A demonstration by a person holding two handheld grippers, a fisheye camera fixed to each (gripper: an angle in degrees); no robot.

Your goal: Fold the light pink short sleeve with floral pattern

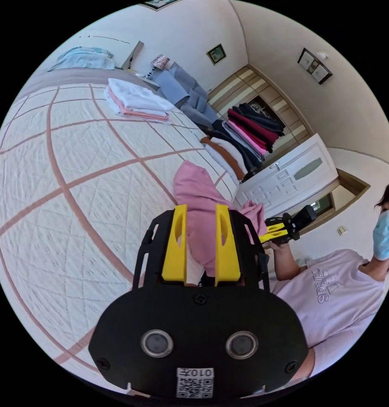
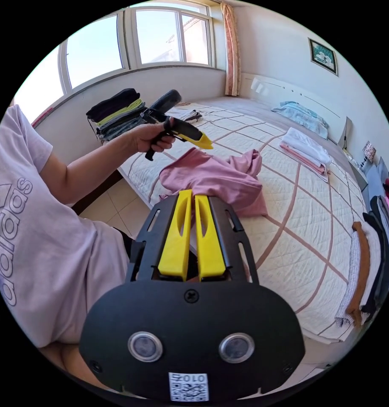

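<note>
Left gripper [image 1: 201, 212]: jaws apart, pink shirt [image 1: 194, 190] bunched between them; whether they pinch it, cannot tell. Right gripper [image 2: 192, 199]: jaws nearly closed, narrow slit, at shirt's near edge; grip unclear. Shirt crumpled on quilted bed [image 1: 75, 169] near its edge. Folded stack [image 1: 135, 101] farther up bed. Wardrobe [image 1: 262, 114], door [image 1: 296, 174], window [image 2: 130, 38].

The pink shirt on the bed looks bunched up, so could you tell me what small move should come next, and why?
Probably draw the two grippers apart to spread the pink shirt flat on the bed. It lies crumpled near the edge, with cloth between the left gripper jaws, while the right gripper looks nearly closed at its near hem, grip unclear.
</note>
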